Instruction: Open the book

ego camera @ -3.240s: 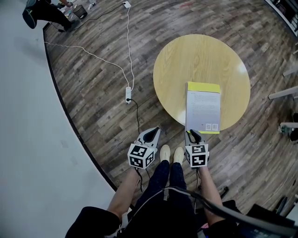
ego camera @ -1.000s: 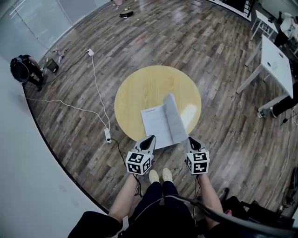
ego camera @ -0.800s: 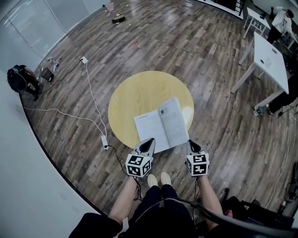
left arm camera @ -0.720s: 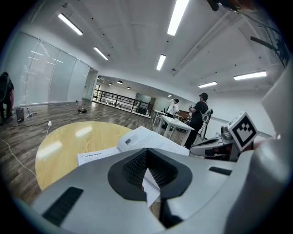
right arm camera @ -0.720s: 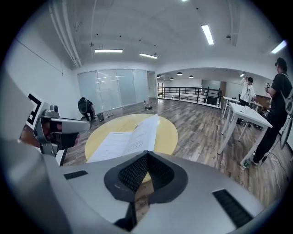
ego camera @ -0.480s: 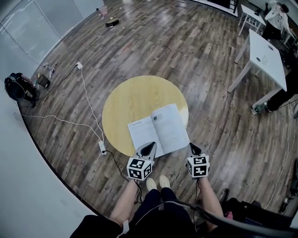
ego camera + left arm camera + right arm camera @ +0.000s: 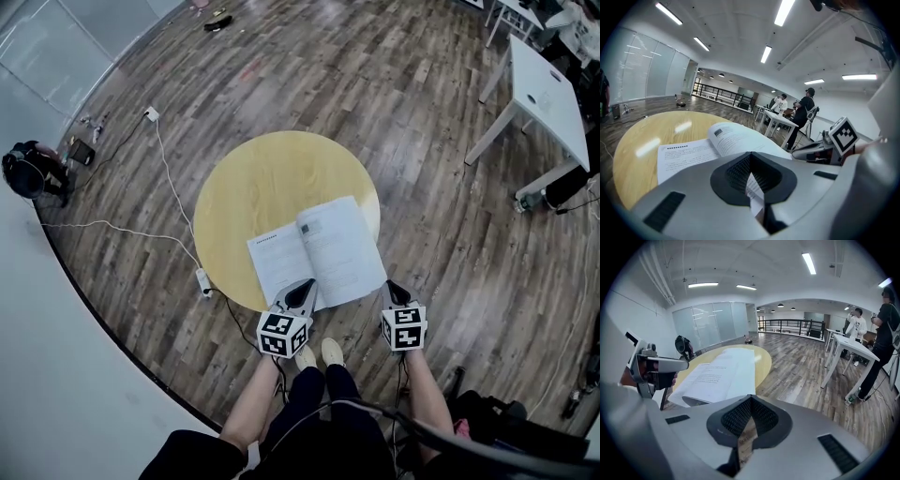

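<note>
With the left gripper (image 7: 304, 284) pinched to a slit over the book's (image 7: 319, 248) 6 o'clock edge, print showing through, and the right gripper (image 7: 390, 285) closed empty off its 4 o'clock corner, withdraw gently. Leave the book spread open, overhanging the round table (image 7: 253, 178) at 5 o'clock; avoid dragging pages.

The head view looks steeply down from high above and takes in the whole round table (image 7: 281, 178), with the open book (image 7: 314, 251) ahead of both claws and the left gripper (image 7: 302, 284) and right gripper (image 7: 391, 286) near its lower edge. Each gripper view sits low and close behind its own jaws and looks along them over the book. The left gripper view catches the right gripper (image 7: 797, 152) off to its claw's right and the right gripper view catches the left gripper (image 7: 684, 364) off to its claw's left, so all three views share the book and the tabletop.
</note>
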Motion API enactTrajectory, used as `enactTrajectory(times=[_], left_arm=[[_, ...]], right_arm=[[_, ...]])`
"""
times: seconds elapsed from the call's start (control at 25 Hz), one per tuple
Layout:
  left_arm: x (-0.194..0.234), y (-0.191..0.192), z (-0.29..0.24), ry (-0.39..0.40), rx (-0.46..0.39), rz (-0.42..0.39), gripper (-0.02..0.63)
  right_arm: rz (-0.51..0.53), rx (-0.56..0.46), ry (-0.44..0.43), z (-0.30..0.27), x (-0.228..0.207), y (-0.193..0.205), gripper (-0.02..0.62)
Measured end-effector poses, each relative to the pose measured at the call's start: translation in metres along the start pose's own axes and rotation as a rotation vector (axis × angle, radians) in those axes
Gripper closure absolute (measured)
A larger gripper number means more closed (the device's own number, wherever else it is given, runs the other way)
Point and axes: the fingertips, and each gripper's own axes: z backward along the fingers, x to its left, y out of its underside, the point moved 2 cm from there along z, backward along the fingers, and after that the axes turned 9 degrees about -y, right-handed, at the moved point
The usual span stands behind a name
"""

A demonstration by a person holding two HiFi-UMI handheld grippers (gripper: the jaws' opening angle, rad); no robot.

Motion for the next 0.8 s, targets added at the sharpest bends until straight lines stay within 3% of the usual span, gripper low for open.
enactTrajectory(times=[0.8], left_arm=[[0.014, 0.028, -0.013, -0.003, 0.052, -0.018, 0.607]], right_arm=[[-0.064, 0.048, 0.013, -0.05, -0.028, 0.048, 0.592]])
